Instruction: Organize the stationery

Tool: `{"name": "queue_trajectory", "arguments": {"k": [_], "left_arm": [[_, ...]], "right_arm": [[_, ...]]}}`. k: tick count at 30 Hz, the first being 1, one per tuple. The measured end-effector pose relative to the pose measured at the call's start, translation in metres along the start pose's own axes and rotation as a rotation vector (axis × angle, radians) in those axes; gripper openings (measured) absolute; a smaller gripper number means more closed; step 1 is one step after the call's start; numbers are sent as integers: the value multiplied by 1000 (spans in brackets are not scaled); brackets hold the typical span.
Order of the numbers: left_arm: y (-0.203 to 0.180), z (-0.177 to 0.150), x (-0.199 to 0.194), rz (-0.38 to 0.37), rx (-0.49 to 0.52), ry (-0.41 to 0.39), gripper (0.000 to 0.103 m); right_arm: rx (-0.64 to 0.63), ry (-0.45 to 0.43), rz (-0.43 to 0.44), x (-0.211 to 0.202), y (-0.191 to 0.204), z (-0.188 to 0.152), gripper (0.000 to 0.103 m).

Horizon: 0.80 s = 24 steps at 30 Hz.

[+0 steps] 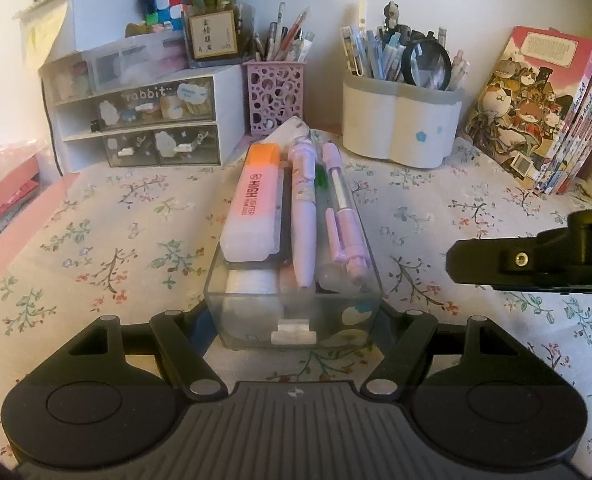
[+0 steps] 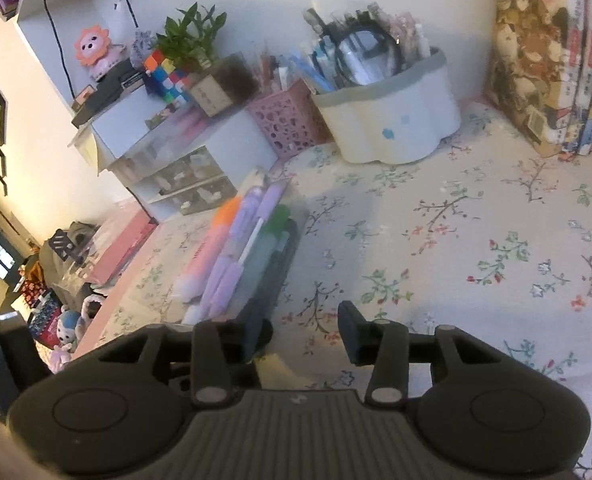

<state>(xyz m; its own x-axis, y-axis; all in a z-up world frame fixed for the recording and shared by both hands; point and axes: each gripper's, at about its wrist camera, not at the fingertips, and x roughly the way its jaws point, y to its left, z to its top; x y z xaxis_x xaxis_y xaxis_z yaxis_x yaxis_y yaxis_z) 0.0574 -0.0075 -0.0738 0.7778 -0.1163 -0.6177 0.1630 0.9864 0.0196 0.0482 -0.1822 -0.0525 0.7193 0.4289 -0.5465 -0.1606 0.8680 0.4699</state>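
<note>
A clear plastic drawer box (image 1: 296, 320) rests on the floral cloth, and my left gripper (image 1: 294, 322) is shut on its near end, one finger against each side wall. Across its top lie an orange-capped pink highlighter (image 1: 252, 204), a lilac pen (image 1: 304, 220) and a lilac pen with a clear barrel (image 1: 342, 216). White items lie underneath them. In the right wrist view the same box (image 2: 256, 248) is blurred, at the left. My right gripper (image 2: 304, 336) stands open over bare cloth just right of the box, nothing between its fingers. Its black body (image 1: 536, 260) shows at the right edge of the left wrist view.
Along the back wall stand a white drawer unit (image 1: 136, 120), a pink perforated pen cup (image 1: 276, 96), a white flower-shaped holder (image 1: 400, 120) with pens and a magnifying glass (image 1: 426, 64), and upright books (image 1: 536, 112). A pink folder (image 2: 124, 248) lies at the table's left edge.
</note>
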Motion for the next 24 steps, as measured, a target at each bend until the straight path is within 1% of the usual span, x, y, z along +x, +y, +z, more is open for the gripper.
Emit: {"name": "queue_trajectory", "arguments": {"k": [2,3,5,7,8,10,13,16,18,20,24], "left_arm": [[1,0,-2,-5,0,5,75],[1,1,-3,-6,6,6,77],[-2,1,-9,-15,32,-5,85],[-4,1,-16,-5,56,-13,87],[-4,2,-18,0,61,-13,88],[-3,2,-22,16,53,-1,89],[1,4,-31,23,23,11,90],[3,7,-44,31,7,-2,98],[1,8,-53,30,13,-10,98],[-1,10,-60,48,16,-7,98],[-1,14,-73,85,6,6,98]], "right_arm": [[17,0,-7,-1,-2,0,51],[27,0,-14,-1,-3,-1,52],[37,8,-18,0,-2,-3,52],[33,16,-14,0,0,-4,54],[33,15,-12,-1,1,-4,57],[31,13,-11,-3,2,-3,59],[28,2,-17,-8,4,-2,59],[27,-13,-9,-16,6,1,61],[16,-24,-16,-21,10,0,63],[-5,-32,-24,-24,15,-2,68],[-18,-33,-27,-33,19,-3,70]]}}
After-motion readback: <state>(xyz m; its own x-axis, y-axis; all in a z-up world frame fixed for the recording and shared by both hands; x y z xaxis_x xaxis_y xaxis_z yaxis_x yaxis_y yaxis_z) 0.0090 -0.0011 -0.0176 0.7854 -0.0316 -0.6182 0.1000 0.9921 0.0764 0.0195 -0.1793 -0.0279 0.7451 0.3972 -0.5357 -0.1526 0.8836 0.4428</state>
